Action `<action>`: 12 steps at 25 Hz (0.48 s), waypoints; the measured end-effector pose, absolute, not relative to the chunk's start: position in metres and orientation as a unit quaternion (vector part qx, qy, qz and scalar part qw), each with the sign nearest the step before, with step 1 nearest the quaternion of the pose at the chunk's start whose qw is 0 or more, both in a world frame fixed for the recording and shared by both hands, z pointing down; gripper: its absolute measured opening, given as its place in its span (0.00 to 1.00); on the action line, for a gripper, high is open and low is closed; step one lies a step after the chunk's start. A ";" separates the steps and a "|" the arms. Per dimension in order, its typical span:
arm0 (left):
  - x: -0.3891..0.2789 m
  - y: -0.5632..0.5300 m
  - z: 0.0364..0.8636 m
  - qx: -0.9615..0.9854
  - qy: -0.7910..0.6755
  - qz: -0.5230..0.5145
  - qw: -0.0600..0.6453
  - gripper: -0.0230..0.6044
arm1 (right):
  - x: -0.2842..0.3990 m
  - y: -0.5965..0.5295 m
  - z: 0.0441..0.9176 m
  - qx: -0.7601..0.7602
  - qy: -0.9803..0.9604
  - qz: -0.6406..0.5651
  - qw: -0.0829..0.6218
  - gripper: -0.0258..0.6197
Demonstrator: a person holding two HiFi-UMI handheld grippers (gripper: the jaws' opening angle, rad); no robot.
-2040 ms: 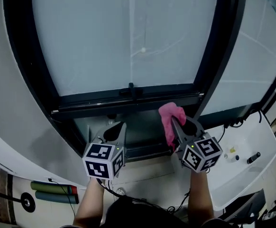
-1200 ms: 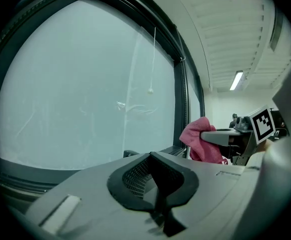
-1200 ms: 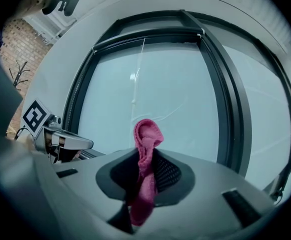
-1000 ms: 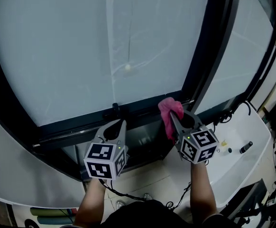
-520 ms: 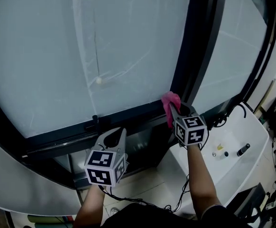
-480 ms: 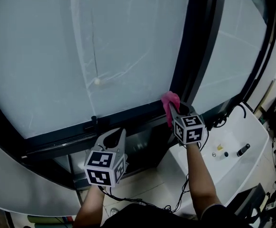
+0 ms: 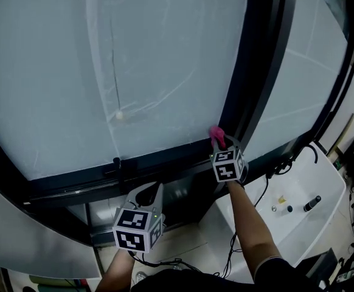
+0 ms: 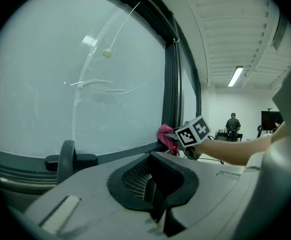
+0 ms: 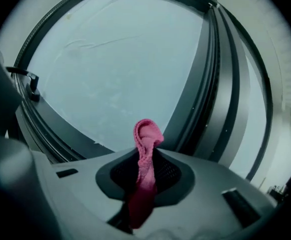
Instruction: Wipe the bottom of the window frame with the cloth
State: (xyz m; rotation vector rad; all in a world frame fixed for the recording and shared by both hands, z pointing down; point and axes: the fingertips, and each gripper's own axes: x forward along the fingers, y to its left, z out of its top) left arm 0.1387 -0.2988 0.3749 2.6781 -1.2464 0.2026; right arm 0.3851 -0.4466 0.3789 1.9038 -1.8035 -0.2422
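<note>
Right claw point(image 7: 219, 143) has pushed way forward since half a second ago, arm stretched out now, and the pink cloth point(image 7: 216, 132) has gone with it into the bottom right corner of the window frame point(image 7: 253, 84). Meanwhile the left claw point(image 7: 156, 187) has dropped lower and hangs well back from the window. Over on the right gripper view, the right claw point(image 9: 144, 173) is clamped tight on the cloth point(image 9: 146, 136), with a folded loop poking out past the tips and the rest bunched down between the jaws. From the head view the cloth sits right on the bottom rail point(image 7: 159, 155), just beside the dark upright post point(image 7: 263, 72), so there's no room to go further right: the post is the hard stop there. To the left the rail runs on bare below the glass point(image 7: 134, 66) until the little black handle point(image 7: 117, 163), so that's the open stretch. The left gripper view backs this up, with the cloth point(image 8: 164, 134) tucked where rail meets post and the handle point(image 8: 67, 160) close in the foreground. The left claw point(image 8: 158, 211) has its jaws closed together with nothing in them. The cloth looks like it's touching the rail, but the right gripper view alone doesn't settle that. Far back in the room a person point(image 8: 232, 124) is standing.
</note>
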 end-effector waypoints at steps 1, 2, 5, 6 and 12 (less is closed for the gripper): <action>0.139 -0.297 0.377 0.900 -0.420 0.069 0.092 0.05 | 0.385 -0.450 0.382 0.700 -0.659 -0.090 0.262 0.15; 0.138 -0.296 0.378 0.900 -0.420 0.069 0.093 0.05 | 0.385 -0.453 0.386 0.699 -0.657 -0.085 0.268 0.16; 0.132 -0.294 0.384 0.896 -0.427 0.072 0.099 0.05 | 0.383 -0.458 0.397 0.694 -0.666 -0.058 0.266 0.15; 0.129 -0.294 0.385 0.894 -0.429 0.074 0.101 0.05 | 0.382 -0.459 0.400 0.692 -0.670 -0.052 0.263 0.15; 0.109 -0.291 0.389 0.887 -0.443 0.073 0.106 0.05 | 0.377 -0.461 0.409 0.672 -0.696 -0.018 0.251 0.15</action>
